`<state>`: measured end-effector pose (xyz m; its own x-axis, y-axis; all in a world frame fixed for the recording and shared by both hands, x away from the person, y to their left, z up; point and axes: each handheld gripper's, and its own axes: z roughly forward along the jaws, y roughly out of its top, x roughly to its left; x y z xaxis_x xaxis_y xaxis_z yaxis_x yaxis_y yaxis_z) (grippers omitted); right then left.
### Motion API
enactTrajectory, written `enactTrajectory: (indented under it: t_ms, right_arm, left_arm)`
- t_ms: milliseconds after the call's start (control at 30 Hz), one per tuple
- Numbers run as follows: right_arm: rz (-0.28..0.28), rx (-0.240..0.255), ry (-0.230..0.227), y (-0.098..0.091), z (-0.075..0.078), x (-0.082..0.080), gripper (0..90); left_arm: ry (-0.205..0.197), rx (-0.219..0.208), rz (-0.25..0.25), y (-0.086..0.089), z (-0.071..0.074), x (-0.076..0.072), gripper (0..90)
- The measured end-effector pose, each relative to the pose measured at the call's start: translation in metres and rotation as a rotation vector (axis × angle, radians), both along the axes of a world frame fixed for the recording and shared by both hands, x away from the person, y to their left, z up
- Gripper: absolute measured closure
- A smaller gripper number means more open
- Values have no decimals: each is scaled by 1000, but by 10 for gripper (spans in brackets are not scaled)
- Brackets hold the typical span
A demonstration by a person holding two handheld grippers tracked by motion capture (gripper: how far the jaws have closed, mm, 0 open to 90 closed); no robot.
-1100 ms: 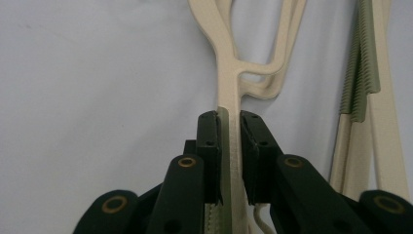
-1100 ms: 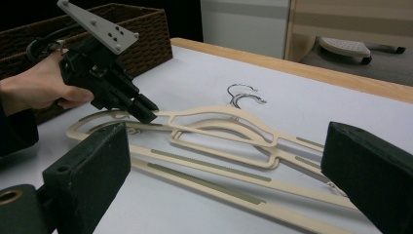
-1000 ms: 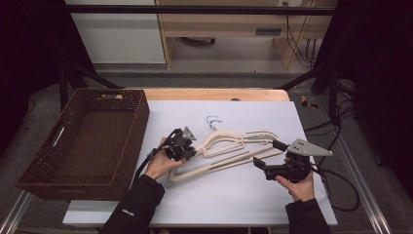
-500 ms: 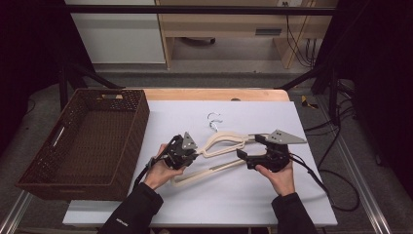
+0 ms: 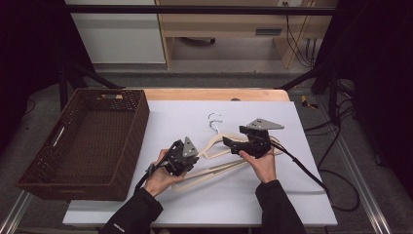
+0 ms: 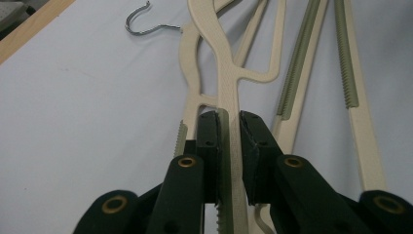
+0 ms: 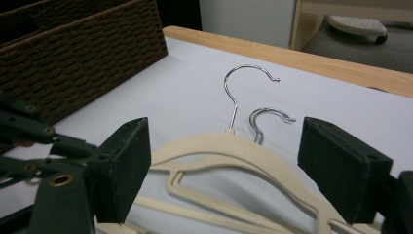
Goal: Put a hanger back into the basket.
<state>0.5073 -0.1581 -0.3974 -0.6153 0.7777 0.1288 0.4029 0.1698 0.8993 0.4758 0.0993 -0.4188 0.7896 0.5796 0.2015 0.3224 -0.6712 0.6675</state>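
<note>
White sheeting covers our worktop (image 5: 272, 195), with a brown woven basket (image 5: 83, 141) at the left of the frame and cream hangers (image 5: 214, 146) lying at centre. Our left tool (image 5: 181, 158) is clamped tight on one arm of the upper hanger (image 6: 229, 83). Our right tool (image 5: 234, 143), jaws apart and just now narrowing, straddles the hangers' shoulders below the two wire hooks (image 7: 243, 92), pads touching nothing.
</note>
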Motion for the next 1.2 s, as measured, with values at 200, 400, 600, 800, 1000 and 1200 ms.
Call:
enactTrajectory:
  t_ms: [200,400,600,800,1000,1200]
  right_arm:
    - [-8,-32,23,15,-5,16,265]
    - [-21,-46,24,23,-10,31,317]
    - [-13,-42,39,30,-15,43,418]
    - [-19,-61,71,34,-24,50,516]
    - [-18,-75,105,35,-30,56,649]
    - [-17,-81,141,36,-32,57,774]
  left_arm:
    - [-17,-1,3,-2,0,-5,793]
    - [-27,12,-9,-3,1,-10,794]
    - [-29,17,-13,-5,1,-13,794]
    - [-25,26,-18,-7,0,-16,794]
    - [-33,33,-16,-7,0,-16,793]
    - [-37,34,-25,-8,0,-18,794]
